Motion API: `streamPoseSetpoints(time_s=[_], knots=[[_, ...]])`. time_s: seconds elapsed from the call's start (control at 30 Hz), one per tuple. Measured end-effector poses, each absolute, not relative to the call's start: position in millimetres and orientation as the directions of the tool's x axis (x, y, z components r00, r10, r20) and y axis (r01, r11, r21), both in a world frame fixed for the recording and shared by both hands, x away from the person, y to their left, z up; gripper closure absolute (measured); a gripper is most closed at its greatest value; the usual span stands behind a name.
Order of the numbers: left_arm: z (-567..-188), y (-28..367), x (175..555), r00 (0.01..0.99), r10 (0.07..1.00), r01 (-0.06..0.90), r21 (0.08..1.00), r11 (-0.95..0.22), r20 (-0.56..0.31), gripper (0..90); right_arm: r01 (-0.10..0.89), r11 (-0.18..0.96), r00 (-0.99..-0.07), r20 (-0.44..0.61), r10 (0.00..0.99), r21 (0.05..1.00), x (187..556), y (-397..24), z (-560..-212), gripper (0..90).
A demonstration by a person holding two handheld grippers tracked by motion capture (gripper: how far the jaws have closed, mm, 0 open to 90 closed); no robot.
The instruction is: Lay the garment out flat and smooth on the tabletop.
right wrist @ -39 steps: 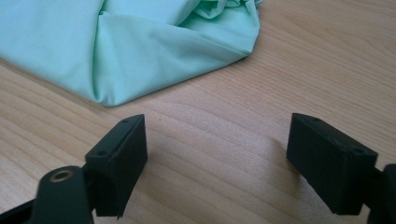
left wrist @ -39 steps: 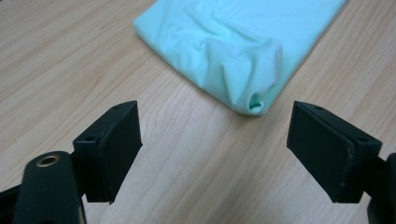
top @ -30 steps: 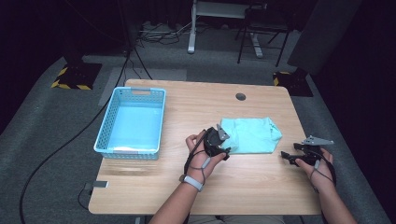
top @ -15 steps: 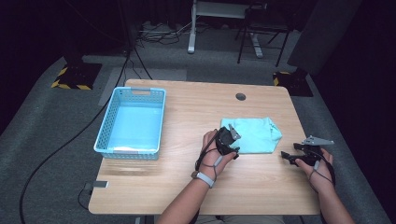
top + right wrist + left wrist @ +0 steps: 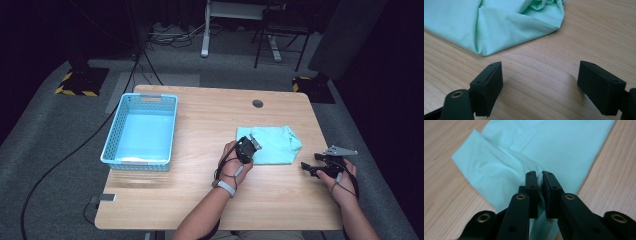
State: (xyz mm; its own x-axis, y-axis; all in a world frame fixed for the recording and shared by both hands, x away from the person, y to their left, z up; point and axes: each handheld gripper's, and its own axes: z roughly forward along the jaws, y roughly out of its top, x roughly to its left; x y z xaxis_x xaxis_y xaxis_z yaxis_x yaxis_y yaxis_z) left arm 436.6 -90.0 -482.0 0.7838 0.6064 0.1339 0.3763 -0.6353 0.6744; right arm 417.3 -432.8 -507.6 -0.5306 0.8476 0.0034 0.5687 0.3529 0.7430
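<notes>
Since the earlier frames the left tool has travelled rightward across the table from the bare wood to the near left edge of the mint-green cloth, and its jaws have just been closing with a fold of that cloth between them. Seen along the left tool in its own view, the two black pads stand almost together, pinching a raised ridge of the cloth that runs up out of the gap; the rest of the fabric lies flat on the wood beyond. At the near right of the table, the right tool rests in the person's hand where it was a second ago, just off the cloth's right end and not touching it. In the right gripper view, that tool has its jaws spread wide over bare wood, and the rounded, bunched end of the cloth lies a little way ahead of them. Farther out, the folded cloth sits on the right half of the table, well apart from the light blue basket on the left half. Behind the cloth, a small round hole marks the far part of the tabletop.
</notes>
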Motion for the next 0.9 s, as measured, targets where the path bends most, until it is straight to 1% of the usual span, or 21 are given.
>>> streamPoseSetpoints(time_s=[0.17,0.4,0.53,0.6,0.63,0.67,0.7,0.83,0.87,0.9], knots=[[-471.6,-77.7,433.7,0.756,0.638,0.373,0.705,-0.604,0.146,85.3,0.569,0.353,-0.530,0.003,0.848,0.743,417.3,-432.8,-507.6,20.7],[-465.7,-56.2,428.8,0.718,0.678,0.386,0.720,-0.576,0.157,86.0,0.569,0.353,-0.530,0.002,0.848,0.743,417.2,-432.6,-507.6,20.6],[-468.9,-35.6,422.0,0.674,0.722,0.413,0.730,-0.544,0.156,85.7,0.567,0.355,-0.531,0.000,0.847,0.743,417.0,-432.5,-507.6,21.1],[-473.7,-20.8,417.2,0.630,0.765,0.453,0.737,-0.502,0.134,84.4,0.565,0.358,-0.534,-0.001,0.845,0.743,416.0,-432.5,-507.6,21.3],[-476.8,-13.4,414.8,0.595,0.794,0.489,0.728,-0.481,0.125,81.8,0.565,0.358,-0.534,0.000,0.845,0.744,415.1,-432.3,-507.6,21.4],[-479.0,-9.2,412.6,0.568,0.812,0.513,0.714,-0.476,0.133,76.3,0.565,0.358,-0.535,-0.001,0.845,0.743,414.1,-432.3,-507.5,21.4],[-479.0,-9.2,412.6,0.568,0.812,0.513,0.714,-0.476,0.133,69.5,0.564,0.359,-0.536,-0.001,0.844,0.743,413.4,-432.3,-507.5,21.5],[-479.0,-9.2,412.6,0.568,0.812,0.513,0.714,-0.476,0.133,69.5,0.564,0.359,-0.536,-0.001,0.844,0.743,413.4,-432.3,-507.5,21.5],[-471.2,3.7,401.9,0.512,0.848,0.530,0.726,-0.439,0.138,69.5,0.564,0.359,-0.536,-0.001,0.844,0.743,413.4,-432.3,-507.5,21.5],[-469.7,2.0,402.4,0.519,0.843,0.518,0.733,-0.440,0.139,46.3,0.563,0.361,-0.538,-0.002,0.843,0.743,411.8,-432.1,-507.6,21.5]])
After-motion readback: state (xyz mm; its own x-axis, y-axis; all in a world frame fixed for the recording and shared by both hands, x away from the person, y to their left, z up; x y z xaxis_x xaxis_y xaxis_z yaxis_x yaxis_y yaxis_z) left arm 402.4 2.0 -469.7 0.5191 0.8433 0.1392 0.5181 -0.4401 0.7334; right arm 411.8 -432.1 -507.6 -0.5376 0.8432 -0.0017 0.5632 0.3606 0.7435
